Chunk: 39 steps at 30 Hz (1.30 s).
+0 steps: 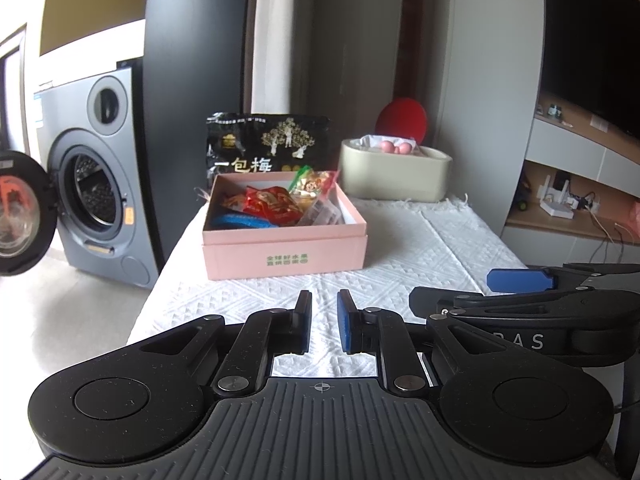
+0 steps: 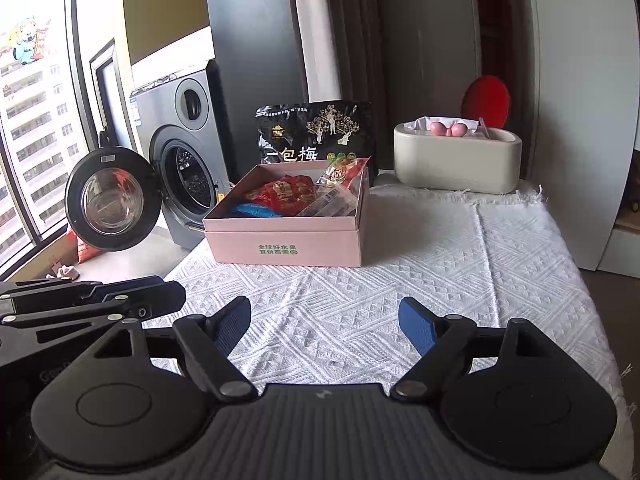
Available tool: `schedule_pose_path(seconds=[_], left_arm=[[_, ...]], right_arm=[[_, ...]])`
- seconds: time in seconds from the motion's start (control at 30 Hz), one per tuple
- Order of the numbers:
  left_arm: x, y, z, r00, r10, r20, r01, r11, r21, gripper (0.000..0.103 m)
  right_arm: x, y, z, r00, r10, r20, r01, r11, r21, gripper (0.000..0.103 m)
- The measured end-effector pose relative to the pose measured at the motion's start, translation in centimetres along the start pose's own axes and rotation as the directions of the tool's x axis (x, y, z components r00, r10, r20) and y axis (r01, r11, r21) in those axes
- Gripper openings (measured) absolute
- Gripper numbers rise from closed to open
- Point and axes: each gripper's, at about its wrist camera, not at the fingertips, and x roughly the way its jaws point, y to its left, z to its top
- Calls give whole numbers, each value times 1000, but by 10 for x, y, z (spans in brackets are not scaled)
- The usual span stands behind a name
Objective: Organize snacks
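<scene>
Pink cardboard caught my eye first: the box [image 1: 285,240] sat on the white cloth [image 1: 400,264] over the table, straight ahead of my left gripper [image 1: 324,326] and well clear of its tips. Inside it lay mixed snacks, a red packet [image 1: 276,200], something blue [image 1: 244,222] at the near left corner and a clear candy bag [image 1: 316,186] leaning on the far wall. Behind the box a black bag [image 1: 266,142] stood upright, touching or nearly touching its back wall.

My left gripper hovered low over the cloth with its blue pads drawn close, a narrow slit between them and nothing held. My right gripper [image 2: 324,328] was just beside it to the right, spread wide and empty; from its camera the box [image 2: 290,246] lay ahead and slightly left.

Farther off, ahead and right of both grippers, a cream tub [image 2: 456,164] rested at the far edge of the cloth, with pink balls [image 2: 448,129] showing over its rim. Left of the table stood a washer [image 2: 180,168] with its door [image 2: 112,200] swung open.
</scene>
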Motion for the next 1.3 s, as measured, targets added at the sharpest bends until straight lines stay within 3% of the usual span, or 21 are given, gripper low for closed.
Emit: schedule_pose_path(seconds=[0.97, 1.3], left_arm=[[1, -3, -1, 1000, -6, -5, 6, 1000, 8, 17], [9, 11, -2, 1000, -2, 7, 3, 999, -35, 17]], right_arm=[[0, -5, 0, 1000, 4, -10, -4, 1000, 20, 82], [9, -5, 0, 1000, 3, -28, -2, 1000, 17, 86]])
